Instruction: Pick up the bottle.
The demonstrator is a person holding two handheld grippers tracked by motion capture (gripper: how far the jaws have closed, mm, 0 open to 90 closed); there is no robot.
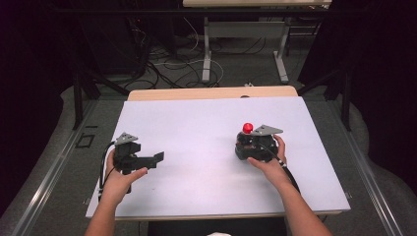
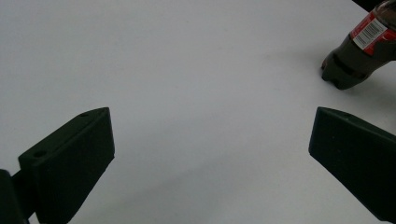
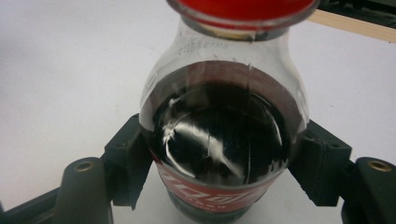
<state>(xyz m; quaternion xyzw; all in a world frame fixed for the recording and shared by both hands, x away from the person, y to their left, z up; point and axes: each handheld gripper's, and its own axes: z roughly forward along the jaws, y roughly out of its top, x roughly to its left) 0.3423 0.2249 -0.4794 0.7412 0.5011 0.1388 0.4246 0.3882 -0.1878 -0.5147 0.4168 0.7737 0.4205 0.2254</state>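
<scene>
Clamped between your right claw's [image 3: 219, 154] black jaws, the clear plastic cola bottle with the red cap and red label [image 3: 219, 140] is standing upright on the white bench [image 1: 196, 128], right of centre. You are gripping it low on its dark-filled body, probably so it stays steady for a lift or for work on the cap. Your left claw [image 2: 210, 158] is waiting well apart from the bottle, hovering low over bare bench with its jaws spread wide and nothing between them, likely kept ready to help.
</scene>
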